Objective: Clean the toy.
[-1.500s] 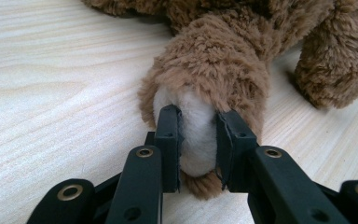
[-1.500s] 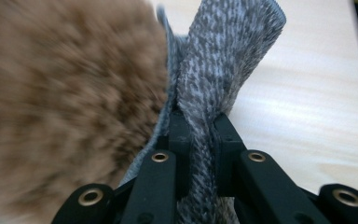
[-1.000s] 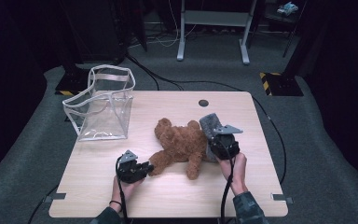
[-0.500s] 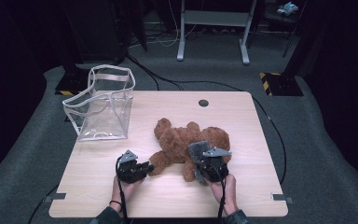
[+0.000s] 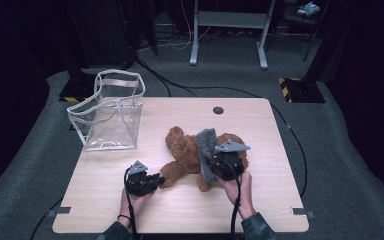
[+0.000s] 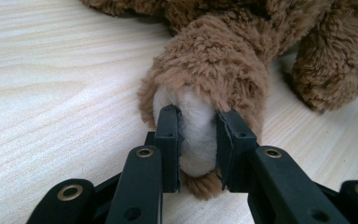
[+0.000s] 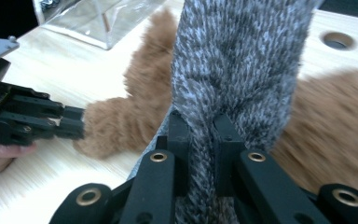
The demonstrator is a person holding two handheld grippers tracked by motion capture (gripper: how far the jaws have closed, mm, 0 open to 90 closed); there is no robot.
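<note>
Grey knit sock (image 7: pixel 237 60) in right tongs (image 7: pixel 200 135)

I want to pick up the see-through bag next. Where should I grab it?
Grab the white-edged top rim of the clear bag, coming straight down from above. The bag stands upright and open on the table, so its thin rim sticks up free for fingers to pinch. Its flat, slippery sides give little to hold.

grippers: black jaws, brass-ringed pivots | top plates: grey, three-cornered | cables: black | sleeves: dark camouflage
</note>
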